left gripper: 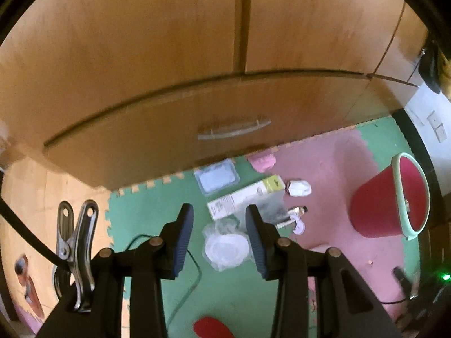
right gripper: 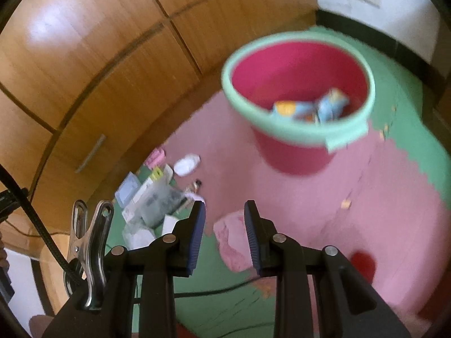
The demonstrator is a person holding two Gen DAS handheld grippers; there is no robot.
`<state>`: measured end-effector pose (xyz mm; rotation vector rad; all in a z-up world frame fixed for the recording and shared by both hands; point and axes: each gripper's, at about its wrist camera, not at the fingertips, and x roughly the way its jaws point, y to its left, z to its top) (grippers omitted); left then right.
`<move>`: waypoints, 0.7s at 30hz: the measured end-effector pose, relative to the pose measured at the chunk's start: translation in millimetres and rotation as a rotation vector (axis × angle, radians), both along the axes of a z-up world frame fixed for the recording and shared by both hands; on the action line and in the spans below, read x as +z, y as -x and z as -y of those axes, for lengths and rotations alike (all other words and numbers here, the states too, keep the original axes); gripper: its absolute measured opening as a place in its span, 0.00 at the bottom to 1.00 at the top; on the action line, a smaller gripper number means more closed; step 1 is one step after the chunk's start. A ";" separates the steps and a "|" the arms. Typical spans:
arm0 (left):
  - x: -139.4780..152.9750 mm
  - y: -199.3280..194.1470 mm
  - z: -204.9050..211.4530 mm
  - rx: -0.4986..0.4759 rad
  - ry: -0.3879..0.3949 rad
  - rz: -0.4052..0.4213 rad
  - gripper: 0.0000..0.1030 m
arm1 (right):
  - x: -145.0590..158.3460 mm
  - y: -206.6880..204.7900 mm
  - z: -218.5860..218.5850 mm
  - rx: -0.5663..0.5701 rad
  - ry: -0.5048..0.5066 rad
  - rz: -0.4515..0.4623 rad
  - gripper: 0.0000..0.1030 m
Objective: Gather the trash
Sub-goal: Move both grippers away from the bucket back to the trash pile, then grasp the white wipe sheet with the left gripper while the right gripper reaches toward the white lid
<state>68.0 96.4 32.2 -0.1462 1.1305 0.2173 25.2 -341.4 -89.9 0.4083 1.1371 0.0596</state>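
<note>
Two fisheye views show a foam-mat floor in front of a wooden wardrobe. From the left wrist, the left gripper (left gripper: pixel 219 219) points down at the floor with its jaws spread and nothing between the pads; through the gap lies a crumpled clear plastic wrapper (left gripper: pixel 225 246) on the green mat (left gripper: pixel 146 214). Just beyond it rests a long white carton (left gripper: pixel 243 198) with a yellow-green end, partly overlapped by a clear bag with dark print (left gripper: pixel 272 208). A blue-rimmed plastic tray (left gripper: pixel 216 177) lies near the wardrobe drawer (left gripper: pixel 157 135), a pink crumpled piece (left gripper: pixel 262 161) sits beside it, and a small white wrapper (left gripper: pixel 298 188) lies on the pink mat (left gripper: pixel 332 169). Well to the right stands the red bucket (left gripper: pixel 375 205) with a pale green rim, apart from the litter. From the right wrist, which is blurred, the right gripper (right gripper: pixel 224 219) has its jaws partly apart with no object clamped; a pink crumpled wad (right gripper: pixel 232 242) shows in the gap between them, though whether it touches the pads or lies on the floor below cannot be told. The bucket (right gripper: pixel 296 152) stands ahead on the pink mat (right gripper: pixel 380 197), already holding blue and orange wrappers (right gripper: pixel 313 108). To the left, beside the wardrobe, the carton (right gripper: pixel 141 194), tray (right gripper: pixel 128 190) and white wrapper (right gripper: pixel 186 164) lie clustered together.
</note>
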 end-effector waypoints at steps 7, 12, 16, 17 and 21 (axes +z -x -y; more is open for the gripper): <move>-66.5 3.4 24.3 0.012 0.055 -0.097 0.39 | -66.9 18.3 -6.2 0.028 0.039 -0.129 0.29; -120.9 2.8 36.6 0.030 0.097 -0.189 0.38 | -94.8 15.8 2.9 -0.023 0.041 -0.184 0.31; -153.7 -3.1 46.0 0.034 0.123 -0.233 0.38 | -106.6 4.2 -4.4 -0.034 0.021 -0.193 0.31; -159.3 -6.3 49.4 0.026 0.124 -0.236 0.38 | -107.4 1.0 -7.6 -0.029 0.018 -0.190 0.31; -184.4 -21.3 67.1 -0.023 0.122 -0.249 0.38 | -110.9 -16.4 -28.9 0.011 0.035 -0.173 0.31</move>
